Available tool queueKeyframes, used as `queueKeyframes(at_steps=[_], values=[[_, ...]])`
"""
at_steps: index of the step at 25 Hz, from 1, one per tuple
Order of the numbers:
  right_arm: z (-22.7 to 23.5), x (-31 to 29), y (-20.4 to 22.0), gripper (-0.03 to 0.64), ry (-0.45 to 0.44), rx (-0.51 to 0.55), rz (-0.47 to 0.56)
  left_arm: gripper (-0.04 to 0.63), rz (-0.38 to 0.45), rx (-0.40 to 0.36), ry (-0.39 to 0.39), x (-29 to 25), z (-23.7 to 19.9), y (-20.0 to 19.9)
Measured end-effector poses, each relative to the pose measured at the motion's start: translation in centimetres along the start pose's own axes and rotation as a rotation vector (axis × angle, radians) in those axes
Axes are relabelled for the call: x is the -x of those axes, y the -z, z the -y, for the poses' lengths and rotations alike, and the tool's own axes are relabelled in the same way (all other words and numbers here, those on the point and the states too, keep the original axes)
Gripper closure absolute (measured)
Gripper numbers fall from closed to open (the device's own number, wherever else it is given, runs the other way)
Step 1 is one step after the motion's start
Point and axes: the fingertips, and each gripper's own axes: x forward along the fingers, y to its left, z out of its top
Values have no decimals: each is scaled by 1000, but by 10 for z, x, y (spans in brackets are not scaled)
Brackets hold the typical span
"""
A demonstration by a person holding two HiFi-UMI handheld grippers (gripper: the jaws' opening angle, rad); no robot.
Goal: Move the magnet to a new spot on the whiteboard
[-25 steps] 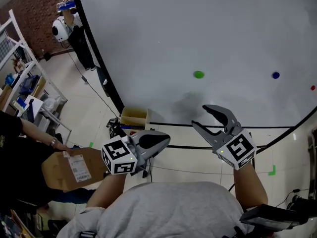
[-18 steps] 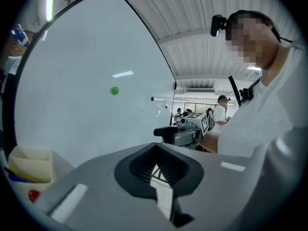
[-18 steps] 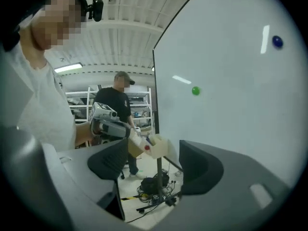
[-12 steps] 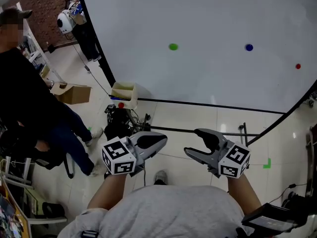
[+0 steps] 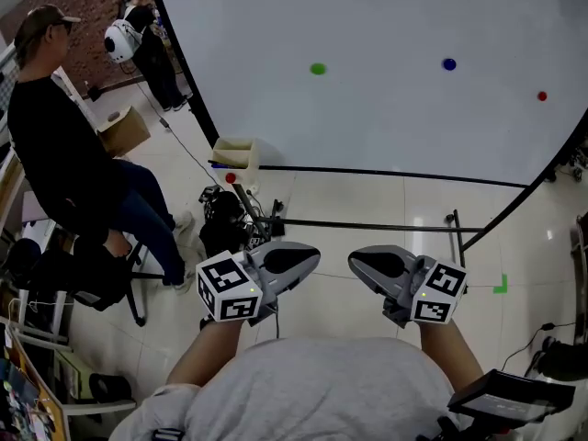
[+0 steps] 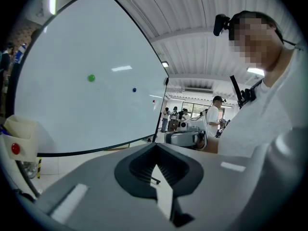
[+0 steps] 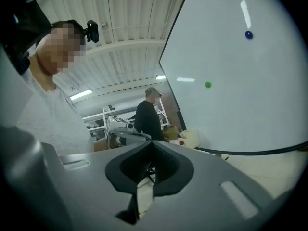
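Observation:
The whiteboard [image 5: 386, 26] stands ahead with a green magnet [image 5: 318, 68], a blue magnet [image 5: 448, 64] and a red magnet [image 5: 542, 96] stuck on it. Both grippers hang low over the floor, well short of the board, tips turned toward each other. My left gripper [image 5: 308, 257] is shut and holds nothing. My right gripper [image 5: 358, 263] has just been closing and is shut, with nothing between its jaws. The left gripper view has the green magnet [image 6: 91, 78] and blue magnet [image 6: 134, 89] far off. The right gripper view shows the green magnet [image 7: 208, 84] and blue magnet [image 7: 248, 34].
A person in black [image 5: 64, 145] stands at the left by a cardboard box [image 5: 124, 131]. A pale tray [image 5: 236, 154] hangs at the board's lower left corner. The board's stand bars [image 5: 386, 226] and a dark bundle of gear [image 5: 225, 228] lie on the tiled floor.
Both grippers have drawn back from the whiteboard and sunk lower. The right gripper rolled and its open jaws closed. A person in black has stepped into view at the left.

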Motion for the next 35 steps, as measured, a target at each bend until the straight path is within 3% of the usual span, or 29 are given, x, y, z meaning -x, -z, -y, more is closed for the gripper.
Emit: queueKeyframes(at_steps=[13,35], values=[[-12,-65,11,614,-11,-9,-37,614,-9,-6,29,47,-10,-6],[-1,-72,7,614,9,-27,-33,614,-9,0,63,47,-23,0]])
